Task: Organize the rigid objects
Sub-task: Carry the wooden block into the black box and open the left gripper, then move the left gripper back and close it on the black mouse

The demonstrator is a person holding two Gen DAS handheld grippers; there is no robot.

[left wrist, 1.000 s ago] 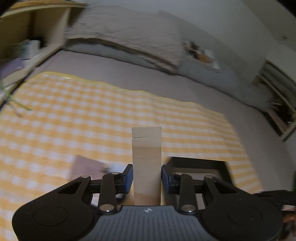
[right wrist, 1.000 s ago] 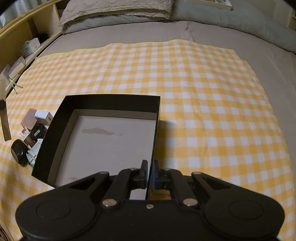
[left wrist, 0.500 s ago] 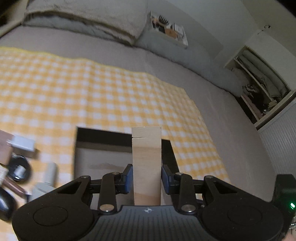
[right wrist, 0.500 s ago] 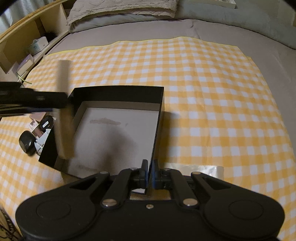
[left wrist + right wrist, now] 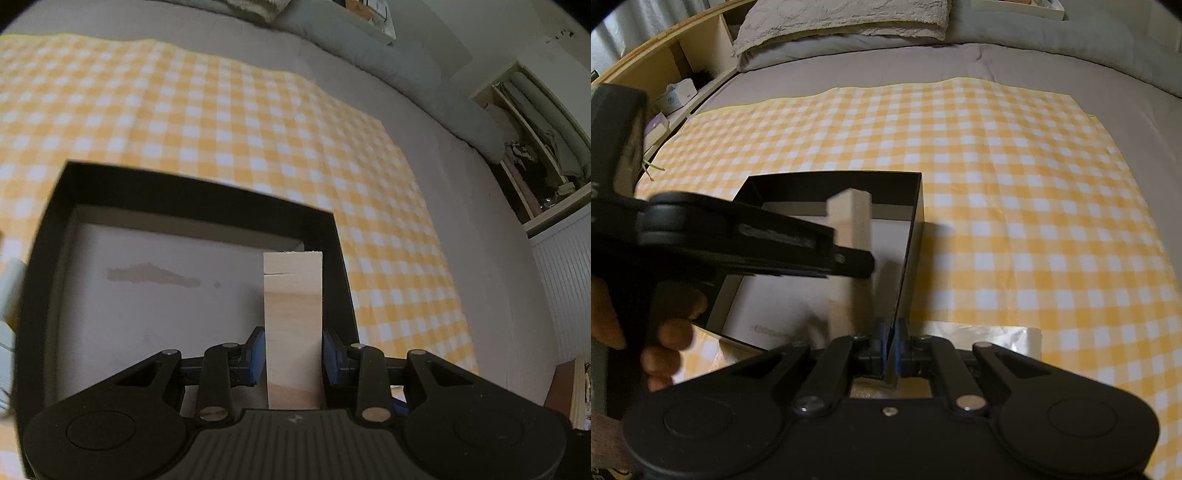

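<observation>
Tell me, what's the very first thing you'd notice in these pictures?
A pale wooden block sticks up between the left gripper fingers, over the right side of a black box. The right gripper pinches the box's near right wall. Under everything lies a yellow-and-white checked cloth on a grey bed.

Bedroom, dim indoor light. Bed with grey sheet (image 5: 1034, 70) across most of both views, covered by yellow-white checked cloth (image 5: 1015, 177). Beige textured pillow (image 5: 842, 18) at head of bed, long grey bolster (image 5: 424, 81) beside it. Curved wooden shelf unit (image 5: 683, 62) along bed's left edge, tissue box (image 5: 677, 94) in one cubby. White tray (image 5: 1019, 7) of small items on the bolster, contents too blurred to tell. Open closet (image 5: 535, 147) with folded bedding and clutter at right, pale wall above, white ribbed panel (image 5: 565, 288) below.
</observation>
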